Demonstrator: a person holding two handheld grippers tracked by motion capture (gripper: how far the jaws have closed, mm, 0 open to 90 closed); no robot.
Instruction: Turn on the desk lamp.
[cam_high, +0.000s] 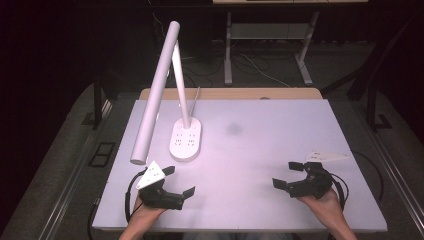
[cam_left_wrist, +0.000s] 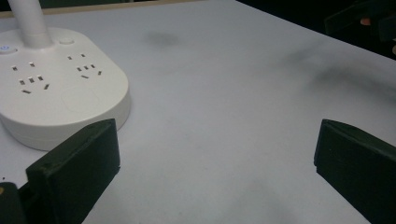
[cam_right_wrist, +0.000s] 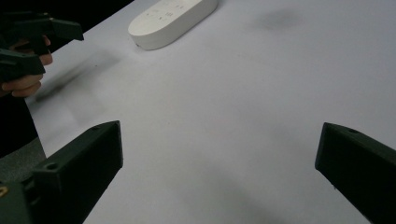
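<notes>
A white desk lamp stands at the table's left. Its oval base (cam_high: 186, 140) carries socket holes, and its long tube head (cam_high: 154, 97) leans forward and left. My left gripper (cam_high: 180, 181) rests open near the front left, just in front of the base, with nothing between its jaws. My right gripper (cam_high: 286, 174) is open and empty at the front right. The left gripper view looks past the open left gripper (cam_left_wrist: 217, 163) to the lamp base (cam_left_wrist: 56, 84) close on the left. Beyond the open right gripper (cam_right_wrist: 219, 172), the right gripper view has the lamp base (cam_right_wrist: 173, 21) far off.
The white table top (cam_high: 280, 130) has a faint dark smudge (cam_high: 233, 129) near its middle. A wooden edge (cam_high: 230, 93) shows behind it. White desk legs (cam_high: 228, 50) and cables stand on the dark floor beyond. Cables trail from both grippers over the front edge.
</notes>
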